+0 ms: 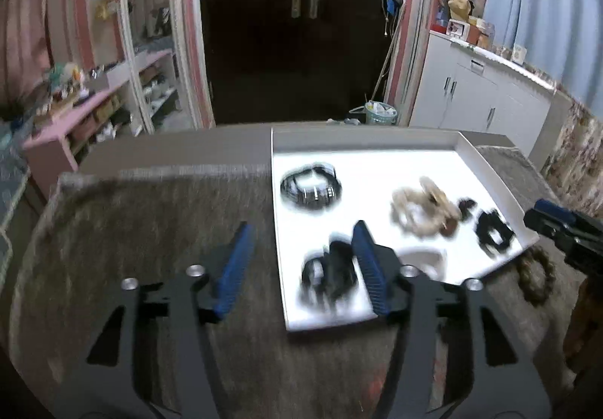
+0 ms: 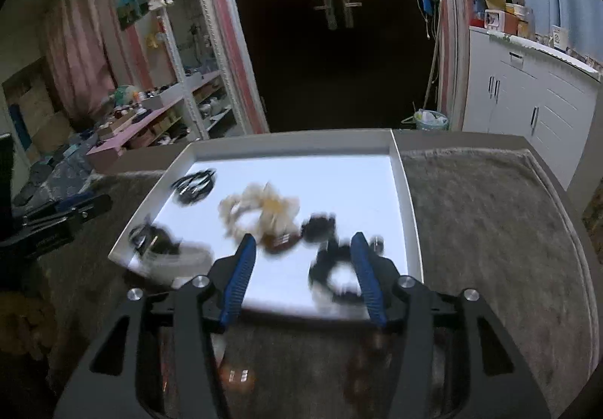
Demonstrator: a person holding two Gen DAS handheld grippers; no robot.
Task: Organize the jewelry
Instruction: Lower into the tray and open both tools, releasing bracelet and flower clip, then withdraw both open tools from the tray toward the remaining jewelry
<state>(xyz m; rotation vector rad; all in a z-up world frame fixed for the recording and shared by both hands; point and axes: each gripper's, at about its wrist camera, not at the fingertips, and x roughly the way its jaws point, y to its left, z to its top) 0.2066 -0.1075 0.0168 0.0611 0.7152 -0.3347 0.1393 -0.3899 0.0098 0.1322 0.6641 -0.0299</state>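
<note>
**Both tools open over the jewelry tray**

Left wrist view: Looking across a grey fuzzy worktop (image 1: 150, 215) toward a white tray (image 1: 377, 142) lying on its right half. Left tool (image 1: 301, 234) standing about half open with nothing gripped, its left finger over bare worktop, its right finger over the tray's near-left corner. Showing, blurred, a black hair tie (image 1: 328, 274) between the fingers in the picture, resting in the tray's near-left corner. Sitting toward the tray's far-left part, a black bracelet (image 1: 311, 187). Lying near the tray's right edge, a cream scrunchie (image 1: 422, 211) and a black clip (image 1: 493, 230). Resting on the worktop just off the tray's near-right corner, a brown beaded bracelet (image 1: 535, 277). Poking in at the right edge, the right tool (image 1: 557, 223).

Right wrist view: Right tool (image 2: 303, 242) standing about half open and empty, fingers over the tray's (image 2: 405, 193) near edge. Blurring against its right finger, the black clip (image 2: 335, 276); impossible to tell whether touching. Lying mid-tray, the cream scrunchie (image 2: 260, 210); toward the far-left corner, the black bracelet (image 2: 194, 185).
</note>
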